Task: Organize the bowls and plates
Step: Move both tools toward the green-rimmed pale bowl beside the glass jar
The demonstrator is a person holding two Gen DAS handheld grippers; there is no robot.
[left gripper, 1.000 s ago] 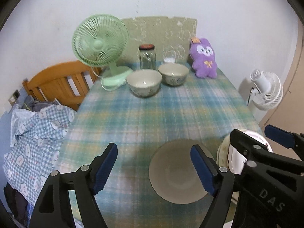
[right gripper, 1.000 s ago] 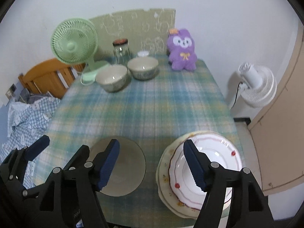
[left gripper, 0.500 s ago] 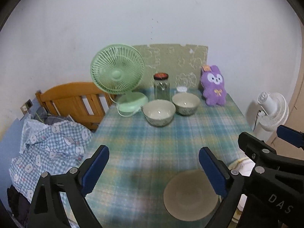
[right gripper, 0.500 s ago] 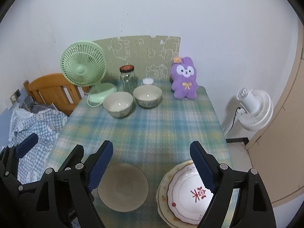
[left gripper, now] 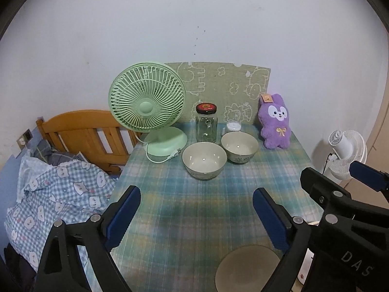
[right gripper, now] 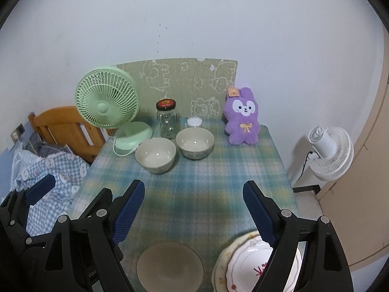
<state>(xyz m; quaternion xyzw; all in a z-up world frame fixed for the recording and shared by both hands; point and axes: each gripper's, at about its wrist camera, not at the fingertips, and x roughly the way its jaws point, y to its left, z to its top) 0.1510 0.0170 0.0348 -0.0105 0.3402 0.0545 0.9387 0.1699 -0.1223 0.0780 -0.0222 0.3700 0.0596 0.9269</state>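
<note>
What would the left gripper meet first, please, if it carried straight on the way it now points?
Probably the bare tablecloth between its open fingers, short of the two bowls; the left gripper holds nothing. Depth is hard to judge here.

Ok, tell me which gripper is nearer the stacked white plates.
Right. The right gripper hangs just above the plates, its right finger overlapping them; the left gripper sits further left, nearer the tan plate.

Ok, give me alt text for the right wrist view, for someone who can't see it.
The right tongs hang open and empty over a plaid-covered table, with stacked plates and a plain plate at the near edge. Two bowls, a jar, a green fan and a purple plush stand toward the far wall.
</note>
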